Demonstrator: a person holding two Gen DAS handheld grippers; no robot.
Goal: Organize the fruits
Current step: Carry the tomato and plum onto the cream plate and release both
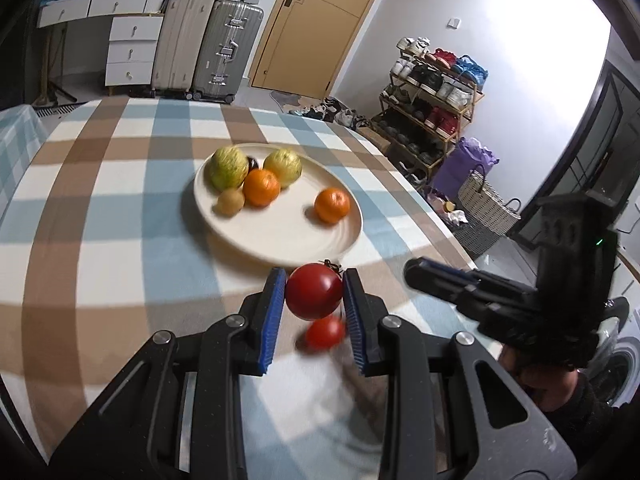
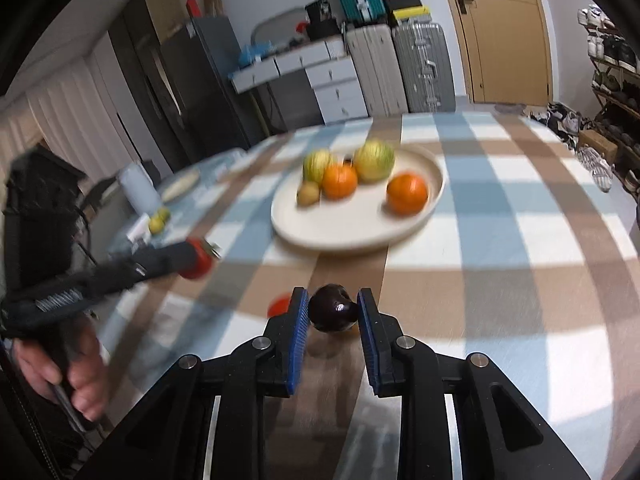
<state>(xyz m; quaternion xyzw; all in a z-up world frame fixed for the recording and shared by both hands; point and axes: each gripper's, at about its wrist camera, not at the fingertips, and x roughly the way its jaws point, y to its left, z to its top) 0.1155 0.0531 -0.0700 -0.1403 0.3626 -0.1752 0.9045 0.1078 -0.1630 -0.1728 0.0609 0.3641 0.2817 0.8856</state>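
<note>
Red tomato (image 1: pixel 314 297) sits clamped in the left gripper (image 1: pixel 314 304); the right gripper (image 2: pixel 333 312) pinches what looks like a dark plum (image 2: pixel 333 309).

Tomato (image 1: pixel 314 295): smooth, glossy skin. Plum (image 2: pixel 333 308): dark, shiny w/ highlight. Plate (image 1: pixel 256 240): matt cream ceramic-looking. Tablecloth (image 1: pixel 100 208): checked woven cloth, matt. Left gripper (image 1: pixel 314 304) & right gripper (image 2: pixel 333 312): matt black plastic, ribbed blue pads (image 1: pixel 269 320), bright metal pins.

No legible text, label, brand, number or sign anywhere in either view.
</note>
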